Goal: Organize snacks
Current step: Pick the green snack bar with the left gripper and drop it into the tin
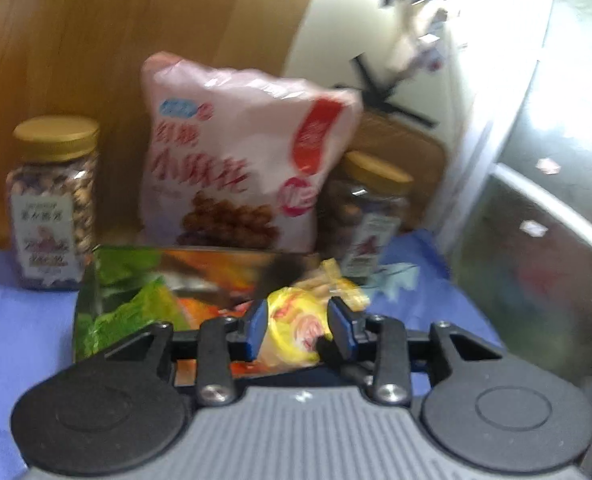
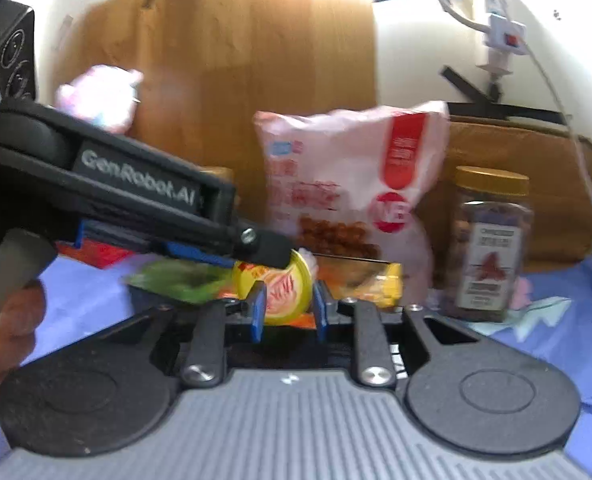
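A small yellow crinkly snack packet (image 1: 296,324) is pinched between the closed-in fingers of both the left gripper (image 1: 298,326) and the right gripper (image 2: 288,304), held above the blue-covered tabletop (image 1: 19,320) near its front edge, presumably for handover.

The right gripper (image 2: 288,307) has its blue-padded fingers on either side of a round yellow snack packet (image 2: 285,294). The black left gripper (image 2: 269,250) reaches in from the left, its tip touching the packet's top. Behind the packet stands a pink snack bag (image 2: 348,184); right of the bag, a gold-lidded clear jar (image 2: 490,240).
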Available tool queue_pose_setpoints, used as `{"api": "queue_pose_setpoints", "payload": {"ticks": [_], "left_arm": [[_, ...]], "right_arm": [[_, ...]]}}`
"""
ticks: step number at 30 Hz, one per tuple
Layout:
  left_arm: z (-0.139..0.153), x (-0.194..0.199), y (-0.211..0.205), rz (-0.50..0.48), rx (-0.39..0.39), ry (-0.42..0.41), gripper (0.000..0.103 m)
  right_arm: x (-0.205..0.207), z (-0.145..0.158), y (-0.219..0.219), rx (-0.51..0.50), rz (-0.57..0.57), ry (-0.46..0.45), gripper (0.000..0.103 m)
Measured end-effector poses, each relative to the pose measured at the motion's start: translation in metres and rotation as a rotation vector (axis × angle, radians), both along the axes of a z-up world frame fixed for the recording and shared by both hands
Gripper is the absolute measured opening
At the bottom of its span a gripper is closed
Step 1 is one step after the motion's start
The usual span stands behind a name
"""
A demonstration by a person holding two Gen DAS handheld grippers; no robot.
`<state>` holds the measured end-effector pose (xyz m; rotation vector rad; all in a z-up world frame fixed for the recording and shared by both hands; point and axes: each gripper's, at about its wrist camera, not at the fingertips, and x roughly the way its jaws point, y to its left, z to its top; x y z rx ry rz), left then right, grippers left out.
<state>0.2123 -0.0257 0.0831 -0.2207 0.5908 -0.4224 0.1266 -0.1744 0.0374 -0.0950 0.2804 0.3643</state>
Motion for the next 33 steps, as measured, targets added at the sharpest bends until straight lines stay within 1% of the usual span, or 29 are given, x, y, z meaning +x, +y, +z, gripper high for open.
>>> {"api": "queue_pose_setpoints", "payload": {"ticks": [1,4,6,7,8,9,12,13,14,15,16,17,19,20,21,22,24,26,28,30,32,33], "left_arm": [[-0.005,0.001,0.001,0.008,0.001,0.009,0.033],[-0.012,-0.006,0.01,0.008,-0.032,0.031,0.033],[-0.012,-0.017,0.019,0.0,-0.051,0.036,0.033],[-0.01,-0.026,0.024,0.0,-0.053,0.019,0.033],[-0.008,-0.034,0.027,0.001,-0.04,0.003,0.035],[-0.008,-0.043,0.031,-0.009,-0.03,0.007,0.035],[-0.013,-0.064,0.043,-0.033,-0.039,0.049,0.035],[-0.017,-0.071,0.047,-0.035,-0.039,0.069,0.035],[-0.022,-0.077,0.051,-0.04,-0.048,0.093,0.035],[-0.028,-0.082,0.054,-0.049,-0.063,0.121,0.035],[-0.034,-0.086,0.056,-0.057,-0.075,0.149,0.035],[-0.04,-0.089,0.058,-0.059,-0.08,0.176,0.035],[-0.052,-0.095,0.062,-0.042,-0.081,0.216,0.035],[-0.057,-0.098,0.064,-0.035,-0.091,0.236,0.035],[-0.062,-0.1,0.068,-0.033,-0.117,0.261,0.035],[-0.066,-0.101,0.07,-0.034,-0.142,0.279,0.038],[-0.071,-0.102,0.073,-0.046,-0.2,0.31,0.039],[-0.075,-0.103,0.071,-0.05,-0.212,0.318,0.039],[-0.074,-0.106,0.067,-0.041,-0.189,0.299,0.04],[-0.073,-0.107,0.064,-0.036,-0.185,0.296,0.04],[-0.072,-0.107,0.065,-0.03,-0.204,0.298,0.04],[-0.07,-0.107,0.065,-0.032,-0.212,0.294,0.04]], "right_arm": [[-0.001,-0.001,-0.004,0.007,-0.007,-0.003,0.028],[-0.011,0.003,-0.018,0.054,-0.018,-0.008,0.028],[-0.014,0.006,-0.027,0.092,-0.018,0.013,0.028],[-0.019,0.007,-0.033,0.125,-0.008,0.034,0.028],[-0.023,0.006,-0.036,0.154,0.005,0.057,0.028],[-0.028,0.003,-0.04,0.183,0.023,0.088,0.028],[-0.044,-0.009,-0.048,0.251,0.088,0.201,0.029],[-0.05,-0.014,-0.049,0.261,0.113,0.238,0.035],[-0.056,-0.018,-0.048,0.258,0.135,0.264,0.045],[-0.061,-0.021,-0.045,0.244,0.152,0.284,0.049],[-0.067,-0.024,-0.04,0.216,0.165,0.292,0.056],[-0.071,-0.026,-0.034,0.179,0.181,0.297,0.06],[-0.075,-0.029,-0.018,0.102,0.203,0.314,0.062],[-0.076,-0.031,-0.01,0.067,0.203,0.321,0.066],[-0.076,-0.032,-0.005,0.049,0.204,0.329,0.067],[-0.075,-0.035,-0.001,0.04,0.214,0.346,0.071],[-0.07,-0.044,0.007,0.036,0.238,0.401,0.073],[-0.077,-0.046,0.011,0.018,0.228,0.372,0.071],[-0.084,-0.045,0.018,0.0,0.226,0.36,0.069],[-0.089,-0.047,0.021,-0.021,0.202,0.336,0.063],[-0.096,-0.047,0.021,-0.029,0.176,0.302,0.056],[-0.099,-0.046,0.021,-0.03,0.171,0.285,0.056]]}}
